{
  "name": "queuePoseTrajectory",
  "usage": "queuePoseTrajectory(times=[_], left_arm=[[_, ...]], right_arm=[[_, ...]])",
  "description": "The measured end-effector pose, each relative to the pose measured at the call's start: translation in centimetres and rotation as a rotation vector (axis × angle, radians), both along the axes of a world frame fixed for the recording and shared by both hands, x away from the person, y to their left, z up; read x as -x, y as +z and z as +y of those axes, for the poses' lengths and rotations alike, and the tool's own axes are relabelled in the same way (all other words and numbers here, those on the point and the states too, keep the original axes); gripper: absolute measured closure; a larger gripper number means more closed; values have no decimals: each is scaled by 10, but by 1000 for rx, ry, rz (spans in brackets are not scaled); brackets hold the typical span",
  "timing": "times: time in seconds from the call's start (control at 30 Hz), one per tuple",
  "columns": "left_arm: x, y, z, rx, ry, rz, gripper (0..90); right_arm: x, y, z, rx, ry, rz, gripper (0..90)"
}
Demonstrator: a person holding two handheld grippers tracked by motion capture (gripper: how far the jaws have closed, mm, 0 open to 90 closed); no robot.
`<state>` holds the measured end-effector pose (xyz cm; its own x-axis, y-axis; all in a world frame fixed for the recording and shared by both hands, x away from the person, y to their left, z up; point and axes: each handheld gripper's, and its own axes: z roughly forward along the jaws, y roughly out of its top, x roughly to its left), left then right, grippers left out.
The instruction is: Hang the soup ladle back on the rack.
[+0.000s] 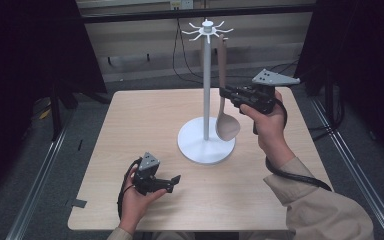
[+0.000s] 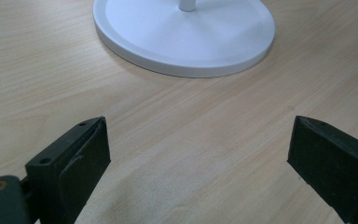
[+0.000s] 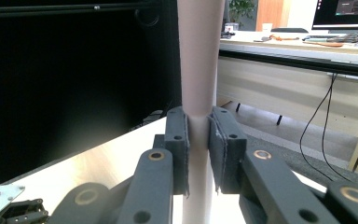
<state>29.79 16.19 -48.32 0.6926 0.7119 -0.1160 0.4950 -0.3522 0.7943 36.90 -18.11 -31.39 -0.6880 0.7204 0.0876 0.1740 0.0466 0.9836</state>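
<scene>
A white stand [image 1: 206,85] with a ring of hooks on top rises from a round base [image 1: 192,147] at the middle of the table. A pale wooden spoon [image 1: 227,125] hangs upright beside the pole, bowl down just above the base. Its handle top reaches the hooks; whether it is hooked I cannot tell. My right gripper [image 1: 223,92] comes in level from the right and is shut on the spoon handle [image 3: 198,60], pads [image 3: 179,140] pressing both sides. My left gripper [image 1: 174,182] rests near the front edge, open, nothing between its jaws, facing the base [image 2: 186,37].
The light wood table [image 1: 130,125] stands between dark curtains at both sides. Cables run over the floor behind it. Bare tabletop lies to the left of the stand and in front of it.
</scene>
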Motion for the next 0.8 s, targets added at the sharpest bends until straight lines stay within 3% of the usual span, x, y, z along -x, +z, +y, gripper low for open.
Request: queuePoseTrajectory(times=[0.8], left_arm=[[0, 0, 1, -6, 1, -2, 55]], right_arm=[[-5, 0, 10, 13, -23, -4, 779]])
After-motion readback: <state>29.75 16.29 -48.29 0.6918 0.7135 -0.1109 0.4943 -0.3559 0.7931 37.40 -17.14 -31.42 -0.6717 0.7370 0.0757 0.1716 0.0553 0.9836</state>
